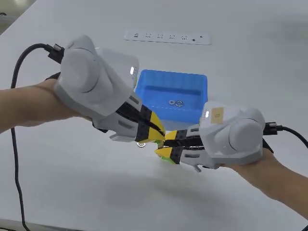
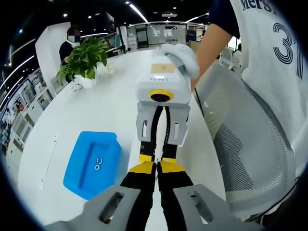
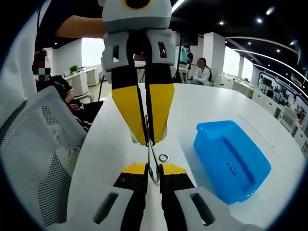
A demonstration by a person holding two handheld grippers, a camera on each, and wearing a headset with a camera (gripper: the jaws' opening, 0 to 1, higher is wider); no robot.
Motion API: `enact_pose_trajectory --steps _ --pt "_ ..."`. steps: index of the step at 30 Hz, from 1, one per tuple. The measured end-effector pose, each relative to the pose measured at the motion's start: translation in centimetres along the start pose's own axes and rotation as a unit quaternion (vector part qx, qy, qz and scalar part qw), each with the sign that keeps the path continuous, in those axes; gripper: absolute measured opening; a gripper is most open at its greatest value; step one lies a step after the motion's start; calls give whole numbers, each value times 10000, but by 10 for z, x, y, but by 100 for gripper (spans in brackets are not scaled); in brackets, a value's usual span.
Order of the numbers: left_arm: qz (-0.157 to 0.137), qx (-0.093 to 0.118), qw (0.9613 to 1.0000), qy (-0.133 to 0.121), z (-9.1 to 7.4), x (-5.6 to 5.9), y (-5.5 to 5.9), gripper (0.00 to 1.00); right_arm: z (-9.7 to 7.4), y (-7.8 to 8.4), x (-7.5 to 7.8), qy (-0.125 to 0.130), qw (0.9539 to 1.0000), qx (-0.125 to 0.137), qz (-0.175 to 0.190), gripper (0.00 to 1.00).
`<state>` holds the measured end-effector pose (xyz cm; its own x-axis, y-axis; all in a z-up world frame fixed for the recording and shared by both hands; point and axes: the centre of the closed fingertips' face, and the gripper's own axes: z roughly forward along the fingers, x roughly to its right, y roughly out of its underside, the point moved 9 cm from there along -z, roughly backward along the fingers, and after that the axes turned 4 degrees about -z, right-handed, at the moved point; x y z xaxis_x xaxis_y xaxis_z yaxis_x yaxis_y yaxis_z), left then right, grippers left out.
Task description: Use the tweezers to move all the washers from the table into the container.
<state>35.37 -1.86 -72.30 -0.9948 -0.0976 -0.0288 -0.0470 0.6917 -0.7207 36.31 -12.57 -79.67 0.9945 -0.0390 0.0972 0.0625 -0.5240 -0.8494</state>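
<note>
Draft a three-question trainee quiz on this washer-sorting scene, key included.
1. True or false: the blue container holds no washers.
2. The loose washer on the table lies: A) close to the right gripper; B) inside the container; C) on the container's rim.
3. Fill in: the left gripper pinches the ____.
Key: 1 false, two washers lie inside; 2 A; 3 tweezers.

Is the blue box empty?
No, two washers lie on the floor of the blue box.
</note>
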Motion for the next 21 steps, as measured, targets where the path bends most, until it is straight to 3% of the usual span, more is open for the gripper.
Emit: enact_pose_trajectory --steps 21 --pt "116 -1 9999 -64 -18 -1 -12 6 -9 -18 3 52 9998 105 -175 10"
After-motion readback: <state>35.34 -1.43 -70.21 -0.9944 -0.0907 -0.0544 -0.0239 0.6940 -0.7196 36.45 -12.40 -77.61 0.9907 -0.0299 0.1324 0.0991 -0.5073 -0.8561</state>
